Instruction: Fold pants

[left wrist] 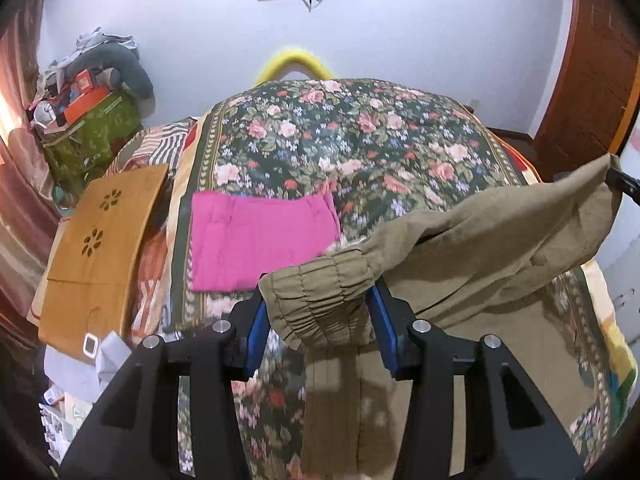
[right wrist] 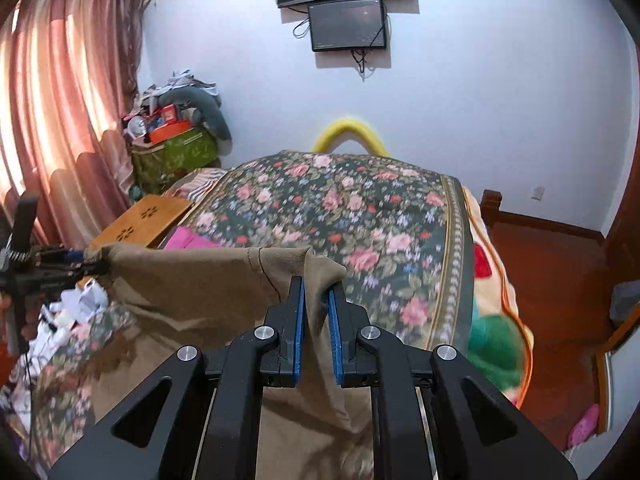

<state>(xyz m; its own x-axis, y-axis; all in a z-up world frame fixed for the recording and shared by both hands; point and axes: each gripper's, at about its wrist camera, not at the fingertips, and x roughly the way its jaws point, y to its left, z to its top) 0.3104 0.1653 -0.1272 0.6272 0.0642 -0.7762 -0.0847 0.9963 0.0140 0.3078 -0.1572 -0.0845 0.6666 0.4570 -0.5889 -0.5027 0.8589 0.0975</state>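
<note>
Olive-brown pants [left wrist: 472,240] hang lifted above the floral bed cover [left wrist: 340,136], stretched between my two grippers. My left gripper [left wrist: 318,300] is shut on the gathered elastic waistband [left wrist: 320,292]. My right gripper [right wrist: 316,296] is shut on the other corner of the pants [right wrist: 224,280]; it shows at the right edge of the left wrist view [left wrist: 622,182]. The left gripper shows at the left of the right wrist view [right wrist: 86,262]. The rest of the pants drapes down onto the bed [right wrist: 360,216].
A folded pink garment [left wrist: 260,236] lies on the bed beyond the pants. A wooden lap table [left wrist: 104,248] sits at the bed's left side. Cluttered bags [left wrist: 88,120] stand in the far left corner. Curtains [right wrist: 60,120] hang at left; red floor [right wrist: 560,280] at right.
</note>
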